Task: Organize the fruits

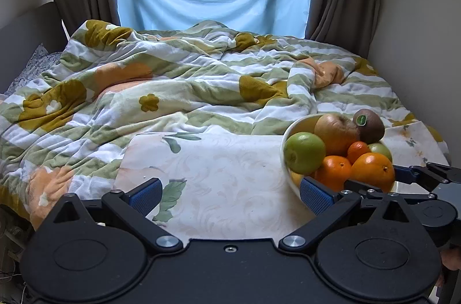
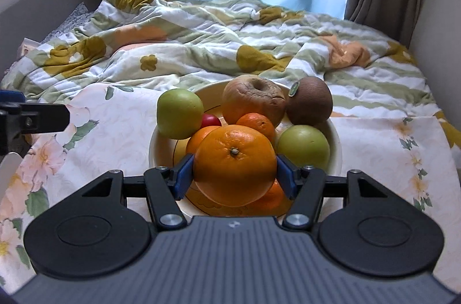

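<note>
Large orange is pinched by right gripper fingers over the bowl (piled full). Left gripper is spread, idle. Next: a careful release is needed, probably.

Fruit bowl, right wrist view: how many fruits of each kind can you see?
Oranges or mandarins: 4, including the big orange in the right gripper
Green apples: 2
Wrinkled apple: 1
Kiwi: 1
Small red fruit: 1
Total: 9 visible
</note>
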The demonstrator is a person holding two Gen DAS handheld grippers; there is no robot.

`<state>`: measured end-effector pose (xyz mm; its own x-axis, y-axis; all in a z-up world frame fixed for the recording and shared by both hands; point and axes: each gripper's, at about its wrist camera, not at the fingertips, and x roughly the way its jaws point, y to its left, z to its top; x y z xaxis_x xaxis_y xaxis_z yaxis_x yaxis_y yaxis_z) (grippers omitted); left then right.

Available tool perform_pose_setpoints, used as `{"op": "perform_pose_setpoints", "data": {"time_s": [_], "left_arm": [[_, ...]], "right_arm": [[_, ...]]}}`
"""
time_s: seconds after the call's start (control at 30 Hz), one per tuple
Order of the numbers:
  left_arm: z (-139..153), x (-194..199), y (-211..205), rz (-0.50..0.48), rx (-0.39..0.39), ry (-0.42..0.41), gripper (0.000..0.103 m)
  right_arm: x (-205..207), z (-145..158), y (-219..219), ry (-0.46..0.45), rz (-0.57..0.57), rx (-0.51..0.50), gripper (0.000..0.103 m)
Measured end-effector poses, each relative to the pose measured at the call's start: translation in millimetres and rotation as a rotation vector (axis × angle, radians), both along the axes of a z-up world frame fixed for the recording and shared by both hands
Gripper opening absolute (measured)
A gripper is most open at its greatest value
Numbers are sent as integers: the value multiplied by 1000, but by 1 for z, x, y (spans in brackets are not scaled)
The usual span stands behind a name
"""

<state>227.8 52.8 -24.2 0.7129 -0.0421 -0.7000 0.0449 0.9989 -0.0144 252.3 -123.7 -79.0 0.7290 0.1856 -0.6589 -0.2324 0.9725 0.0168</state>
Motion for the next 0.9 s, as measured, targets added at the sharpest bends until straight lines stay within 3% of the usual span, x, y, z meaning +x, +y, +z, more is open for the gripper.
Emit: {"op": "perform_pose_setpoints", "data": {"time_s": [0.4, 0.47, 0.53, 0.7, 0.9], "left_arm": [[-5, -14, 1, -9, 1, -19, 103], [-2, -19, 0, -4, 3, -21, 103], [2, -25, -1, 3, 4, -26, 103], [17, -40, -9, 23, 8, -44, 103], [42, -63, -25, 37, -2, -85, 103]], "right_arm": [[-18, -14, 5, -81, -23, 1, 78], [-22, -10, 6, -114, -14, -11, 95], [-26, -7, 6, -127, -11, -9, 103], [-36, 4, -2, -110, 0, 16, 103], [-58, 38, -22, -113, 6, 34, 103]]}}
